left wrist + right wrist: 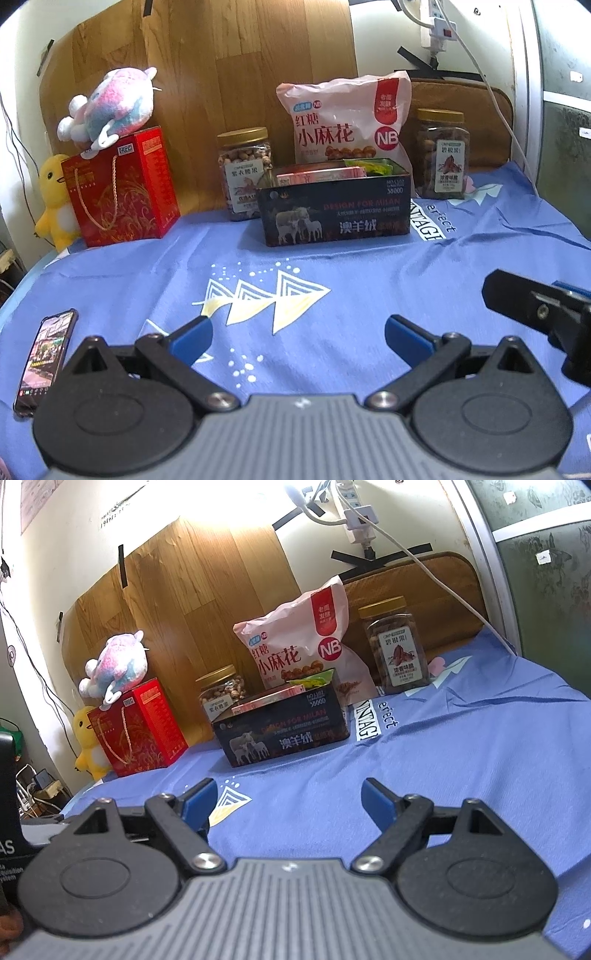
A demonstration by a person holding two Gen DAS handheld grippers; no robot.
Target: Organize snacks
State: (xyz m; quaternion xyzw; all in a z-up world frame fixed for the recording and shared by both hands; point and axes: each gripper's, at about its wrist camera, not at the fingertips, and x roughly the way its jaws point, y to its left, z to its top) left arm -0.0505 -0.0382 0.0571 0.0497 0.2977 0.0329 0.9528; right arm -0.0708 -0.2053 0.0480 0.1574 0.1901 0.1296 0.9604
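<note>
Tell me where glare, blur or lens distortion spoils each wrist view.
Right wrist view: strong glare washes out the top of the wooden board and the wall above it; the frame edges bow and the scene tilts. Left wrist view: lighting is even with no blown-out patch, the black box prints readably, the phone near the left edge looks stretched, and the corners darken.

Snack bag (347, 118) behind box (334, 210), jars (244, 173) either side
</note>
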